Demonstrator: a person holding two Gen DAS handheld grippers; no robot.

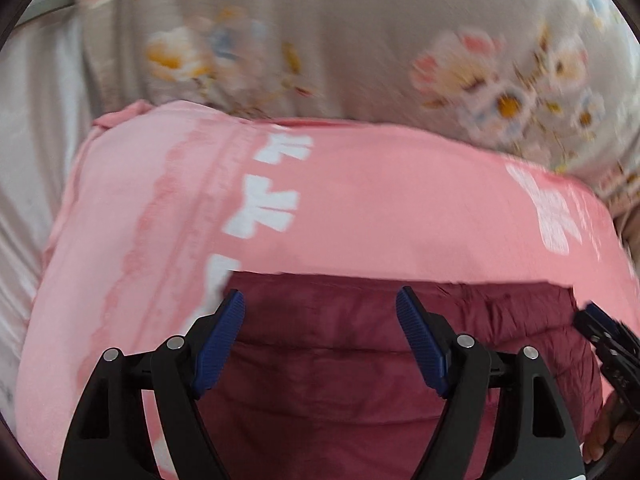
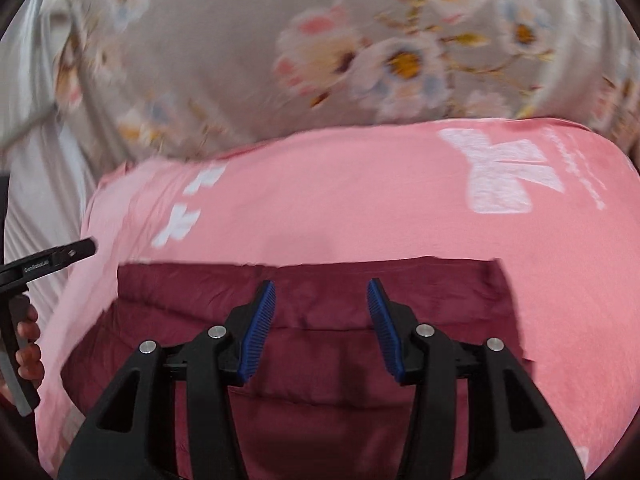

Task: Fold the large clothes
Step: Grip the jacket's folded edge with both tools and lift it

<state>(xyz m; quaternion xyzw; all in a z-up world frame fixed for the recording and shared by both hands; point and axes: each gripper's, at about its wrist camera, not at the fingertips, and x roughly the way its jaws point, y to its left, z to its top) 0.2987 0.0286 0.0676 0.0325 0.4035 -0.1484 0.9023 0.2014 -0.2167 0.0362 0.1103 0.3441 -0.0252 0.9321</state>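
from the left wrist we see our left gripper [image 1: 320, 336] with fingers wide and empty, above the maroon garment [image 1: 340, 360], which lies folded on a pink sheet [image 1: 380, 208] over the floral bedspread [image 1: 360, 40].

from the right wrist, our right gripper [image 2: 321, 328] — fingers moderately apart, empty — hovers over the same garment's far edge. we judge a fold is laid; next comes regrasping an edge.
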